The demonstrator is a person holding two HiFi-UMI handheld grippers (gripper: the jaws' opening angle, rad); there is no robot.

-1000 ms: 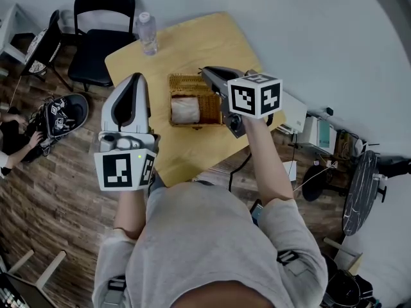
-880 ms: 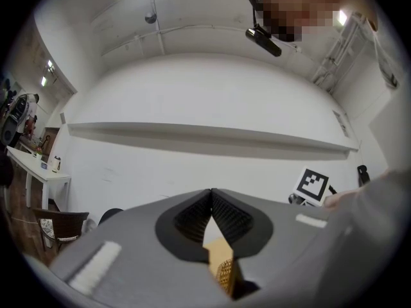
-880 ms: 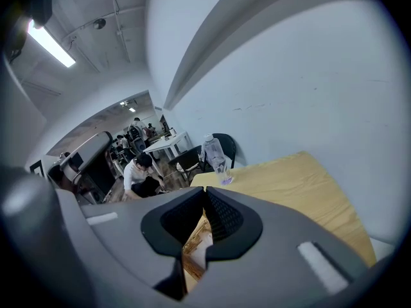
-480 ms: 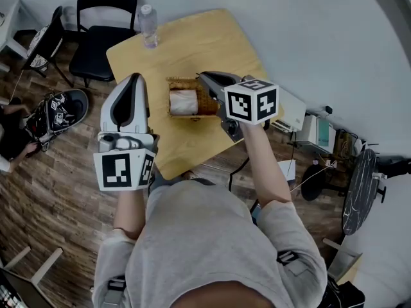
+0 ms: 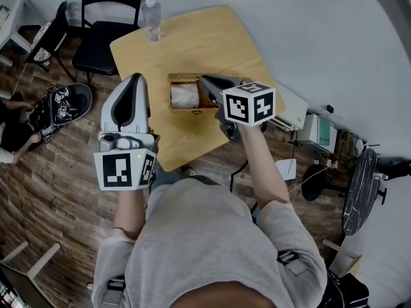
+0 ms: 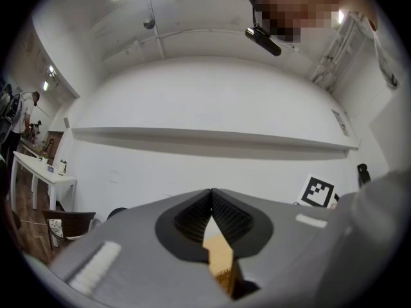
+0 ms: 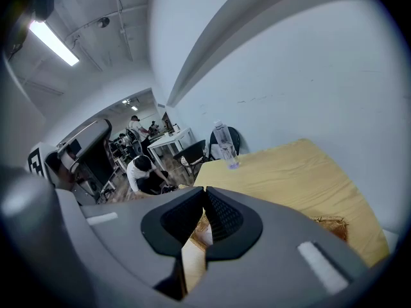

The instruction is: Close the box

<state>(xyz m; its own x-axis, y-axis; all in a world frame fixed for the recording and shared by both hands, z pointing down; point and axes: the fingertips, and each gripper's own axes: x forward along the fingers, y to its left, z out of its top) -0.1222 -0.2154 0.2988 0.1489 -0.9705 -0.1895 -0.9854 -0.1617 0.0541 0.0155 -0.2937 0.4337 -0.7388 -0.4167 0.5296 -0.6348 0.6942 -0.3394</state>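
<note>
Your left gripper (image 5: 135,77) hovers by the left edge of the table (image 5: 192,37), jaws pressed together on nothing. The wicker box (image 5: 183,77) sits open on the table, something white inside. Your right gripper (image 5: 204,79) hangs over the box's right side, jaws likewise closed and empty.

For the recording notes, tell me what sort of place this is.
Probably a shared workroom or lab: a wooden table by a white wall, a black chair beside it, and people around a white desk farther back.
</note>
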